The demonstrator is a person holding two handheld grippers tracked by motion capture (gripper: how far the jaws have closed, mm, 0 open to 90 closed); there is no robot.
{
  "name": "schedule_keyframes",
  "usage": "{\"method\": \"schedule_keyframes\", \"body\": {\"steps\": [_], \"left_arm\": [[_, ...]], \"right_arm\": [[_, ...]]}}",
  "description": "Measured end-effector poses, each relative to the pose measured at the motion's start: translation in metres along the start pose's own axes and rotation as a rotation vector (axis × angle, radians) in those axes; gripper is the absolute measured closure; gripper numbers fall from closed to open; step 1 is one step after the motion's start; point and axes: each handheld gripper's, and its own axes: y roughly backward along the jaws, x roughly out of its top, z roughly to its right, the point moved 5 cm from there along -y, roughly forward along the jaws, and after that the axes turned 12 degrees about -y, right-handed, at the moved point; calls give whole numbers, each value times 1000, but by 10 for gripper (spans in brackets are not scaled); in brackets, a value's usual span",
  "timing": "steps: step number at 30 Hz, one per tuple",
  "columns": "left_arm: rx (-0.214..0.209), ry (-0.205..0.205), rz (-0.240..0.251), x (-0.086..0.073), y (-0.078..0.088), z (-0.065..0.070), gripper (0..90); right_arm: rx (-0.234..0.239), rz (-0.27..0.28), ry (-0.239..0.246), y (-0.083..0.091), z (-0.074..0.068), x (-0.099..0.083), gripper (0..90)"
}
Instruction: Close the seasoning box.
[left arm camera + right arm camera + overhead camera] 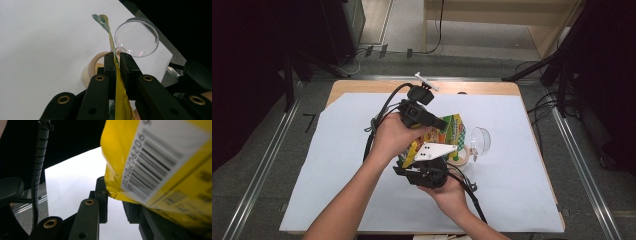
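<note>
Yellow foil, printed with green and a barcode, made up the snack bag (439, 140) that both tongs held above the white sheet (337, 165) on the table. Nearest the person, the right tongs (115, 201) sat below the bag under the grey three-cornered plate, in the person's right hand (451, 192); the right gripper view showed the bag's lower corner lying between their jaws, which stood narrow, though whether the pads pressed on it I could not tell. Just beyond, the left hand (393, 135) brought the left tongs (118, 63) in from the bag's left side, and their jaws were clamped narrowly on the bag's thin sealed edge, which rose past them to a green tip. Behind the bag, touching the sheet, lay a roll of beige tape (96, 63), partly hidden by the bag. Right of the bag, just past the tape, a clear plastic cup (481, 139) lay on its side. Farther still, the table's wooden edge (492, 87) showed beyond the sheet.
</note>
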Motion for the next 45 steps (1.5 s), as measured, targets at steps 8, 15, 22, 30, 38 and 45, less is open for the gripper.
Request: {"method": "schedule_keyframes", "body": {"steps": [8, 15, 22, 30, 38, 45], "left_arm": [[-4, 3, 1, 0, 0, 0, 842], [-6, 6, 2, 0, -1, 0, 842], [-5, 0, 5, 0, 1, 0, 842], [-5, 3, 7, 1, 1, 0, 842], [-6, 5, 5, 1, 0, 0, 842], [-7, 2, 6, 1, -1, 1, 842]], "right_arm": [[1, 0, 2, 1, -1, 0, 770], [-1, -2, 5, 1, 0, 0, 770], [0, -3, 7, 2, -1, 1, 770], [0, -2, 4, 2, -1, 1, 770], [1, -1, -1, 1, 0, 1, 770], [0, -2, -3, 2, -1, 1, 770]]}}
